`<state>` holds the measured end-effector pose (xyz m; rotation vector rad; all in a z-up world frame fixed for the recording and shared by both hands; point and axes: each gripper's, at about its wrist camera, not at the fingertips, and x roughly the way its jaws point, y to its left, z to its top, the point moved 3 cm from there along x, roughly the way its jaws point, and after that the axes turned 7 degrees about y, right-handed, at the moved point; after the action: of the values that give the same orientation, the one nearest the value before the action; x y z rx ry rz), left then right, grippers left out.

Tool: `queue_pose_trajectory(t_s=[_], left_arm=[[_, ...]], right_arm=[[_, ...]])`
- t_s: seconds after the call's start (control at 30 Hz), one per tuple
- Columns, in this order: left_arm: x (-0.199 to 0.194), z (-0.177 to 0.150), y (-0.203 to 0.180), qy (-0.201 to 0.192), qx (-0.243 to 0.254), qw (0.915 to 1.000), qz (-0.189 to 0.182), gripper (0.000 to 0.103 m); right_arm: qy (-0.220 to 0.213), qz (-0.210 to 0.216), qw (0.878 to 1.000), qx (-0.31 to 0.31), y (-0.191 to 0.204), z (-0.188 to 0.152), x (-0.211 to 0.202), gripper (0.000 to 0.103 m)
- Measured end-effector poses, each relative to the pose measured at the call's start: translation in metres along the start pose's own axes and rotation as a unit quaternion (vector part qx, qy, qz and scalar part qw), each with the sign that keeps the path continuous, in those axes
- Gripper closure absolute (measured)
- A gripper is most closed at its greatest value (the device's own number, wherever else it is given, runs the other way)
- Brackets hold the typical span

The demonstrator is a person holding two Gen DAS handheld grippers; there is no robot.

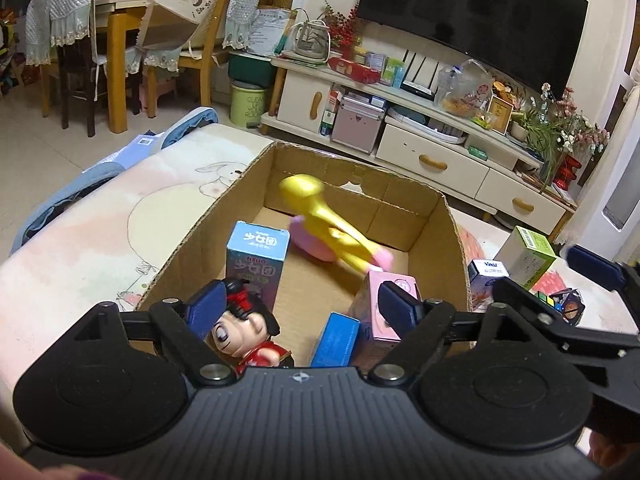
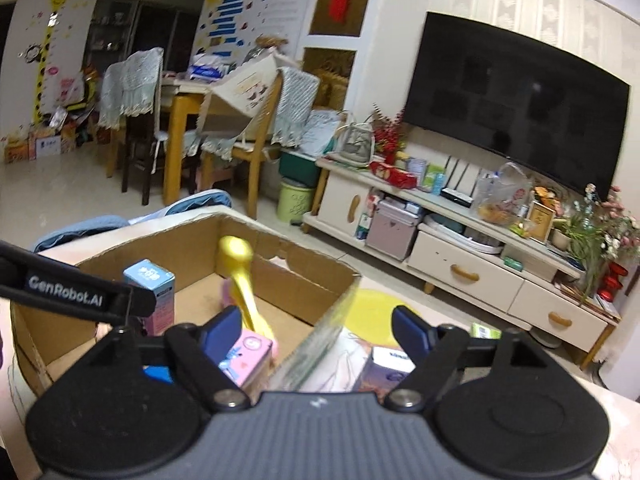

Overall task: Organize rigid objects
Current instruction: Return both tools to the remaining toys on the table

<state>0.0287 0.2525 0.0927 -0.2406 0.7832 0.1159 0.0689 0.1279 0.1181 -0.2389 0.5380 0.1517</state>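
Living-room clutter fills the background: a wall-mounted television (image 1: 472, 4) hangs at about one o'clock above a cream media cabinet (image 1: 432, 136) crowded with boxes, a router and flowers, and a wooden dining table with lace-covered chairs (image 1: 72, 20) stands off at ten o'clock.

Nearer, a low table under a pastel rabbit-print cloth (image 1: 100, 224) carries an open cardboard box (image 1: 456, 240), the biggest of the things being sorted. Inside it, toward the far wall at twelve o'clock, a yellow long-handled toy (image 1: 320, 220) leans over a pink cushion-like piece, blurred in both views. A blue carton (image 1: 258, 256) stands upright at the box's left, a pink carton (image 1: 384, 292) at its near right, and a flat blue box (image 1: 336, 340) lies beside the pink one. A small doll figure (image 1: 248, 332) with black hair and a red outfit sits at the near edge, just by the left finger of the left gripper (image 1: 304, 308), whose jaws stand spread wide with nothing pressed between them.

Outside the box at three o'clock, on the cloth, rest a green-and-white carton (image 1: 528, 256), a small white-and-blue box (image 1: 488, 272) and a puzzle cube (image 1: 568, 308).

The right gripper (image 2: 316, 328) hangs over the box's right wall, its jaws apart and gripping nothing.
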Motion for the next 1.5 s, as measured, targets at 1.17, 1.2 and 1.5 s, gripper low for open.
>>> queue_pose_trajectory(t_s=[1.17,1.2,1.5], left_arm=[[0.012,-0.006,-0.02,0.026,0.084,0.9955,-0.035,0.0],[0.012,-0.006,-0.02,0.027,0.088,0.9951,-0.037,0.0],[0.015,-0.01,-0.03,0.032,0.121,0.9912,-0.042,0.0]], right_arm=[[0.01,-0.065,0.99,0.122,-0.06,-0.087,-0.03,0.004],[0.012,-0.065,0.99,0.126,-0.063,-0.09,-0.03,0.004],[0.033,-0.067,0.986,0.151,-0.087,-0.117,-0.019,0.004]])
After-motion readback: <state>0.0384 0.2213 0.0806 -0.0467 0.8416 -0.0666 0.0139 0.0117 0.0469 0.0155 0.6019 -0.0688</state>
